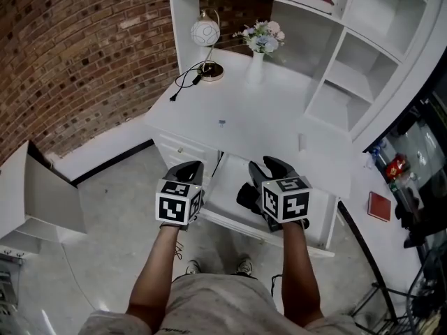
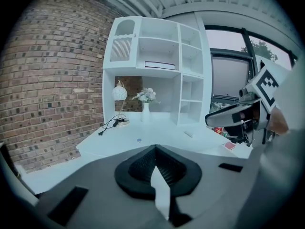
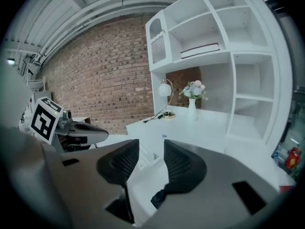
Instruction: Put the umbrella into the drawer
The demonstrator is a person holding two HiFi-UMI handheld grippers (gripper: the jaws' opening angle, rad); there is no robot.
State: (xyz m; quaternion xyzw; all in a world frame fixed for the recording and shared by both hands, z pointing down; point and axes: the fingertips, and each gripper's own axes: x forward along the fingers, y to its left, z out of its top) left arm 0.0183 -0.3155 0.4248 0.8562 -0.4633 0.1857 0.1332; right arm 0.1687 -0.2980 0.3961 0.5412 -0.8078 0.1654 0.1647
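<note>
The white drawer (image 1: 225, 184) under the desk stands pulled out. A dark folded umbrella (image 1: 246, 196) lies inside it, partly hidden behind my right gripper's marker cube. My right gripper (image 1: 271, 166) hovers over the drawer, open, with nothing between its pads (image 3: 183, 163). In the right gripper view the umbrella (image 3: 158, 197) shows below the jaws, on the drawer floor (image 3: 145, 175). My left gripper (image 1: 187, 172) hangs just left of the drawer, over its front corner. Its jaw tips meet in the left gripper view (image 2: 155, 149) and hold nothing.
On the white desktop (image 1: 265, 110) stand a globe lamp (image 1: 206, 32) with a black cable (image 1: 183, 82) and a vase of flowers (image 1: 260, 42). Shelves (image 1: 349, 68) rise at the right. A white box (image 1: 42, 194) sits on the floor at left. A red item (image 1: 379, 206) lies at right.
</note>
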